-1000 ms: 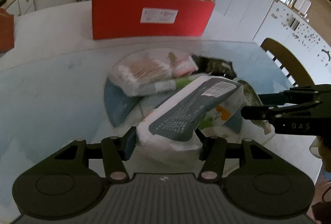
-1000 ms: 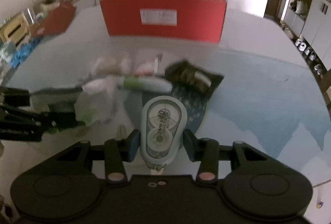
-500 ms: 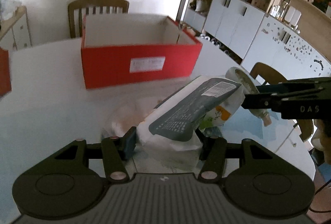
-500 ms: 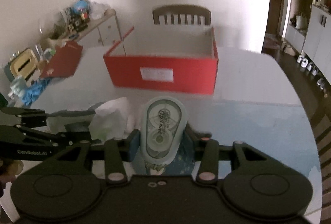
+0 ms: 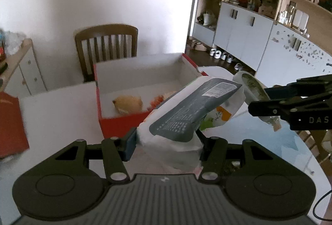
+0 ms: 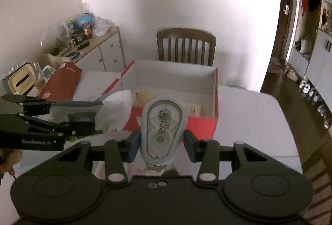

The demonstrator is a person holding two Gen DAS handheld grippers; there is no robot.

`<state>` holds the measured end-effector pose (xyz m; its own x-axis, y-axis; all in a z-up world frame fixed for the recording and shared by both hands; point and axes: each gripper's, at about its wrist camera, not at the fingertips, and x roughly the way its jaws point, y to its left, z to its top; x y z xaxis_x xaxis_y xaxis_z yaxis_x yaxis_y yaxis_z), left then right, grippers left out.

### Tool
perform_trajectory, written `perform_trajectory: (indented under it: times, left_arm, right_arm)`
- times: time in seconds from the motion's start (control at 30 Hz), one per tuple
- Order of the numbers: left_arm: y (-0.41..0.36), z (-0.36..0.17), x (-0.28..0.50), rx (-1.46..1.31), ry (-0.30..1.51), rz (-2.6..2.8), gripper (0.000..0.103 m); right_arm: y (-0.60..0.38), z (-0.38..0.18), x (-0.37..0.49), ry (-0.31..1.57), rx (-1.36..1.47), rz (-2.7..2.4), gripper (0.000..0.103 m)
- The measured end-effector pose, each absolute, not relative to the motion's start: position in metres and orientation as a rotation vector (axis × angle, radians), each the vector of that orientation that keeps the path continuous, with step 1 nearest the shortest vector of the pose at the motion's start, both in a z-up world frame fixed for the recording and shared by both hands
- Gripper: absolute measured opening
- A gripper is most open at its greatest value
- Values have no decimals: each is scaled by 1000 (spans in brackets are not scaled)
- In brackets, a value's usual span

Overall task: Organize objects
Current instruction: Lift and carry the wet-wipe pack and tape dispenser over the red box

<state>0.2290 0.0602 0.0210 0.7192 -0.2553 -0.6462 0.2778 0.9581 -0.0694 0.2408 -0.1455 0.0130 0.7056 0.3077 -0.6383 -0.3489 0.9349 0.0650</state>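
Note:
My left gripper (image 5: 166, 139) is shut on a white and grey soft packet (image 5: 186, 112), held above the table just in front of the open red box (image 5: 116, 121). My right gripper (image 6: 162, 142) is shut on a pale blue correction tape dispenser (image 6: 164, 121), also near the front wall of the red box (image 6: 199, 123). In the left wrist view the right gripper (image 5: 290, 106) is at the right with the dispenser (image 5: 253, 90) edge-on. The left gripper (image 6: 83, 114) and its packet (image 6: 116, 108) show at the left of the right wrist view. A yellowish soft thing (image 5: 128, 103) lies in the box.
A wooden chair (image 5: 105, 48) stands behind the box. A red lid (image 6: 62, 81) leans at the table's left, next to a cluttered sideboard (image 6: 93, 42). The white table (image 6: 249, 121) stretches to the right of the box. White cabinets (image 5: 244, 38) line the right wall.
Both grippers have risen and moved toward the red box with their objects held. The pile of items on the table has dropped out of view, and the box's inside now shows.

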Motion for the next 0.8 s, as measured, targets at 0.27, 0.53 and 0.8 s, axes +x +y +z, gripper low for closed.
perform_trajectory:
  times: [0.27, 0.53, 0.8]
  left_arm:
    - [65, 33, 278, 64, 708, -258, 55]
    - [60, 37, 318, 145, 676, -232, 55]
    - [51, 22, 361, 220, 703, -208, 55]
  right_arm:
    - [-133, 24, 280, 684, -85, 352, 44]
    - [-118, 24, 318, 679, -131, 331, 44]
    - [-112, 5, 361, 710, -141, 279, 44]
